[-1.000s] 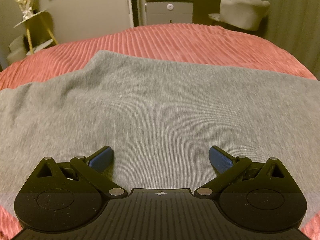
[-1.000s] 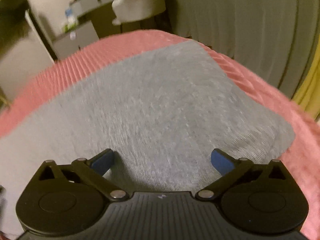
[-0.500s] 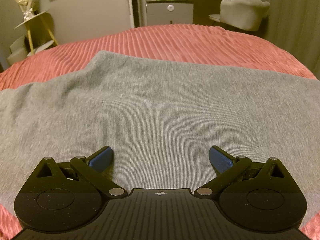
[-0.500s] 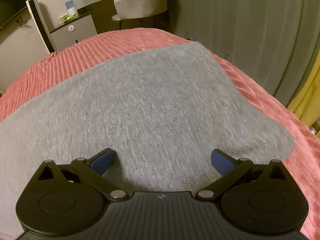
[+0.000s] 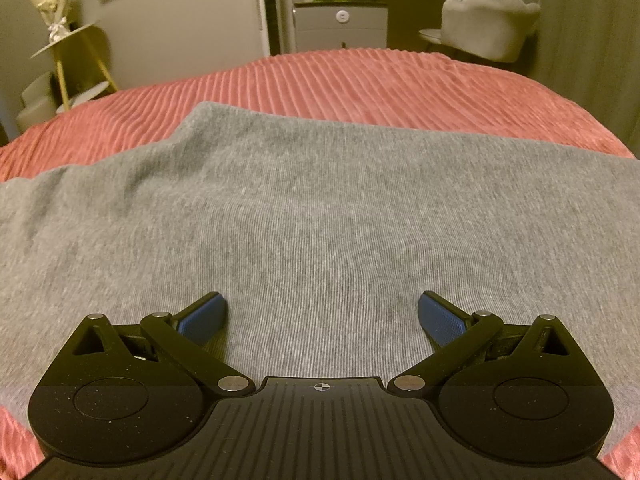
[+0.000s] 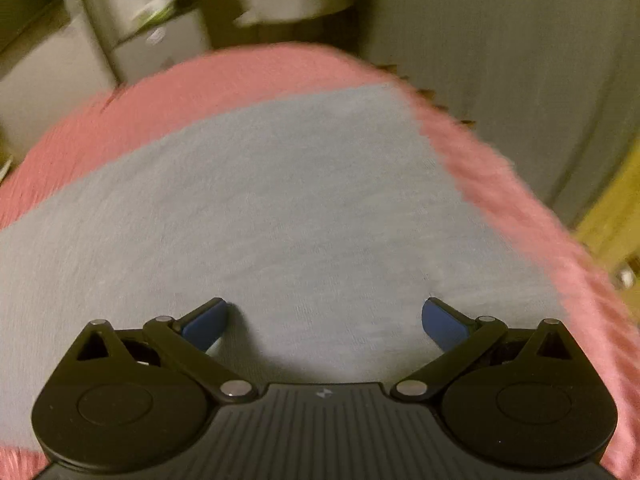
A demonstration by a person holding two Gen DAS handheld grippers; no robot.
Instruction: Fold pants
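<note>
The grey pants (image 5: 320,208) are seen spread flat on the pink ribbed bedspread (image 5: 360,80), directly ahead of and beneath both claws. At least one lengthwise fold is judged done, since a single broad panel is shown; the crosswise folds are judged left. The left gripper (image 5: 322,316) is held with jaws wide apart over the fabric, nothing gripped. The right gripper (image 6: 324,320) is likewise spread and empty. A stepped far-left edge is shown only in the left view; the squared end of the pants (image 6: 400,92), ahead and right, is shown only in the blurred right view.
</note>
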